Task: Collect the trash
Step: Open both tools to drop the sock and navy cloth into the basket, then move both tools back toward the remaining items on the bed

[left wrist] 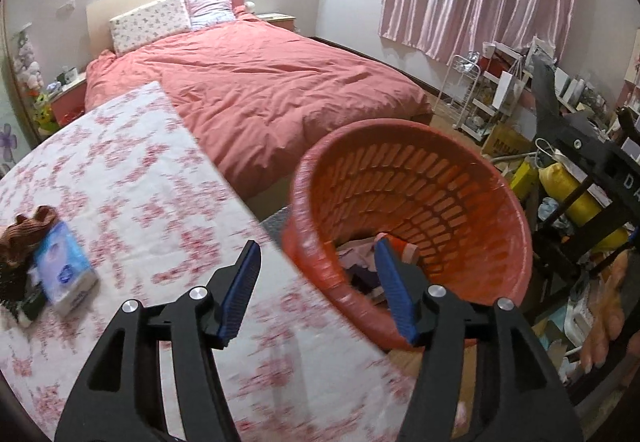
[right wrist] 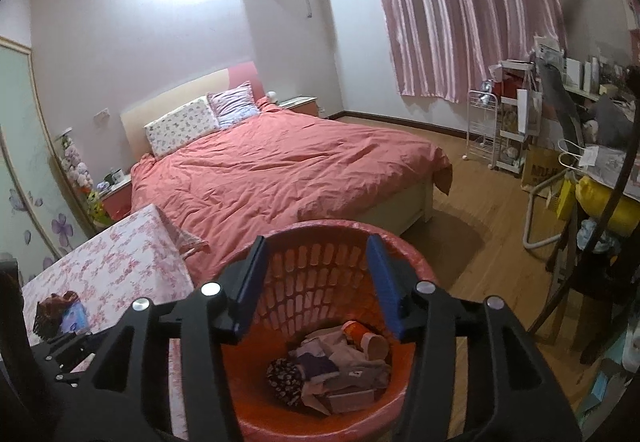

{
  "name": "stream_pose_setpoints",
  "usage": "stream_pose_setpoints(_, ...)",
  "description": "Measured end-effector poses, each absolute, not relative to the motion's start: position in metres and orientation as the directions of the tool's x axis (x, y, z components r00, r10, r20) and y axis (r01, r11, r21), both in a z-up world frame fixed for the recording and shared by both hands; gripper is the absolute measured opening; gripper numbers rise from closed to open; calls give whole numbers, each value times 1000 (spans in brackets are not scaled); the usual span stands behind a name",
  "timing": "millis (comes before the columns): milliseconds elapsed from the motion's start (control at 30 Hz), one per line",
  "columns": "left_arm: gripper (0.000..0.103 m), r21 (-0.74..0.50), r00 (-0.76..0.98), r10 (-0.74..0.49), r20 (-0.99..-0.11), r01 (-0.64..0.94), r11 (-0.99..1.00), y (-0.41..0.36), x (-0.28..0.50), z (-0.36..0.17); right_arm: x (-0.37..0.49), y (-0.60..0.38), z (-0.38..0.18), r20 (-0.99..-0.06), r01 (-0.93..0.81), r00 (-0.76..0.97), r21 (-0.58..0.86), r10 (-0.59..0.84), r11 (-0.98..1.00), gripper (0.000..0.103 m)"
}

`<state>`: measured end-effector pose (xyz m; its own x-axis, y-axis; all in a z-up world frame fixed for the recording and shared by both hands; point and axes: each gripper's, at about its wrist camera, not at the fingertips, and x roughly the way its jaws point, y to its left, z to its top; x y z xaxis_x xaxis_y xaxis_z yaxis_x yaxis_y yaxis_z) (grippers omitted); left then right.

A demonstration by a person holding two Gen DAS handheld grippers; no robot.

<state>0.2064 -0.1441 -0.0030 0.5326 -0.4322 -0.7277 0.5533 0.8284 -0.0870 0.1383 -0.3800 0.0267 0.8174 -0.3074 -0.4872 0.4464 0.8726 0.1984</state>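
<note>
The left gripper (left wrist: 316, 270) and right gripper (right wrist: 316, 282) both stood spread, holding nothing. Low in the right view, the red basket (right wrist: 320, 266) held crumpled wrappers (right wrist: 344, 366) and a paper cup (right wrist: 372, 344). A tissue pack (left wrist: 66, 274), likely light and soft, lay at the left view's left edge, best pinched across its sides.

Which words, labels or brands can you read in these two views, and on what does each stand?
"MUJI", partly hidden: brown box on the floor by the white rack.
"DA", cut off by the frame edge: right gripper, seen from the left wrist.
Logo on the tissue pack: too blurred to read.
</note>
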Motion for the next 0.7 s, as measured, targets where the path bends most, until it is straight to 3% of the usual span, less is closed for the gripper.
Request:
stream_pose_setpoints(400,59,-90,603,-347,-718,414,906,-57,214,2,169,-299,31,-519,284,838,149,-170,947,63)
stream_pose_setpoints(700,60,-91,661,-210,-720,210,973,48,226,0,214,-195,18,-573,41,819,113,32,993,77)
